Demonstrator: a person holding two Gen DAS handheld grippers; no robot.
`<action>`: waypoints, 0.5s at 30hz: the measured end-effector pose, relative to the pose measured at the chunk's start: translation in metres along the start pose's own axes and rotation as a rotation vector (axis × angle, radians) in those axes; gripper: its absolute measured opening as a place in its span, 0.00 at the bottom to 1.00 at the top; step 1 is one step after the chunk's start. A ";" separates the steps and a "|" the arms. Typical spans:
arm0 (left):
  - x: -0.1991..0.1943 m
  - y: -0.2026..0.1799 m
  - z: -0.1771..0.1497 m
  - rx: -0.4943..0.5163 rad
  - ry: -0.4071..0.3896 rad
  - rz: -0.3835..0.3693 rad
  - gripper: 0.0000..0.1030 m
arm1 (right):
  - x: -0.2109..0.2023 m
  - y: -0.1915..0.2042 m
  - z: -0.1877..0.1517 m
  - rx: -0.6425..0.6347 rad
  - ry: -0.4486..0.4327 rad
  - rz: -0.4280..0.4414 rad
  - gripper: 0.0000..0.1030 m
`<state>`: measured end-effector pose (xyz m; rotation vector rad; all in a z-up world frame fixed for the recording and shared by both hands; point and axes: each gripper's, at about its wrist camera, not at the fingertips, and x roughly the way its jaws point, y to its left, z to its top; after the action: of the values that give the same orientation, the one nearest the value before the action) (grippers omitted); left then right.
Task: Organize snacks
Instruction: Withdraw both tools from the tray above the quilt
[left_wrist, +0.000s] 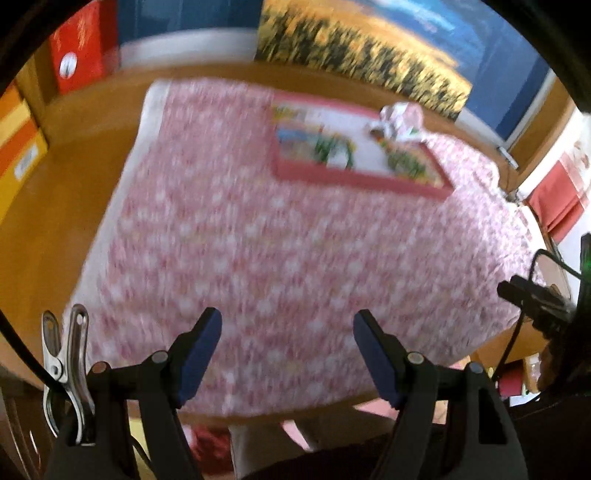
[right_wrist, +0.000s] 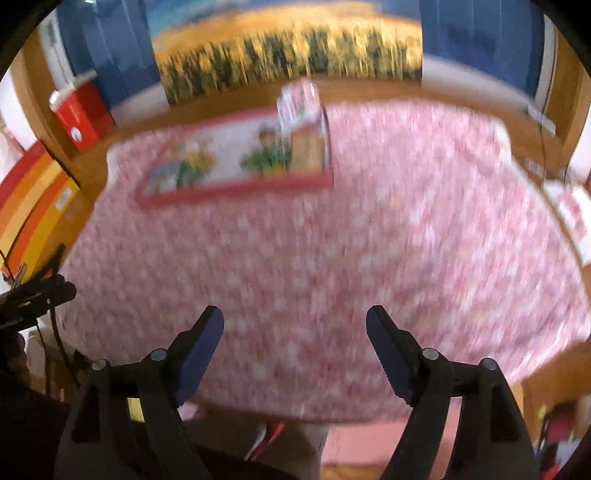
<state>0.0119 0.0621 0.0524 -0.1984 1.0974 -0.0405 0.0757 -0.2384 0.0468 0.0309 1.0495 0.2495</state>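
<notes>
Hovering above the near edge of the tabletop (left_wrist: 66, 206), the left gripper (left_wrist: 287, 334) is held wide, with nothing between its jaws. The red-rimmed tray (left_wrist: 354, 179) is seen ahead and to its right, on the pink patterned cloth (left_wrist: 240, 240), long axis running left to right. A pale snack packet (left_wrist: 400, 120) is seen at the tray's far right corner. The right gripper (right_wrist: 295, 328) is likewise spread wide and empty. From it, the snack packet (right_wrist: 301, 125) lies well ahead, slightly left. Which gripper is nearer cannot be judged through the blur.
</notes>
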 end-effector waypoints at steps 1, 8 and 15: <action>0.002 0.002 -0.002 -0.008 0.015 0.004 0.75 | 0.003 -0.001 -0.005 0.011 0.021 0.007 0.79; 0.006 0.002 -0.004 0.002 0.023 0.008 0.75 | 0.007 -0.009 -0.011 0.047 0.029 0.024 0.79; 0.009 -0.005 0.005 0.043 -0.016 0.017 0.75 | 0.022 -0.031 0.011 0.142 -0.057 0.082 0.68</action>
<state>0.0203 0.0566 0.0476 -0.1508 1.0811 -0.0466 0.1014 -0.2629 0.0287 0.2081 1.0084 0.2471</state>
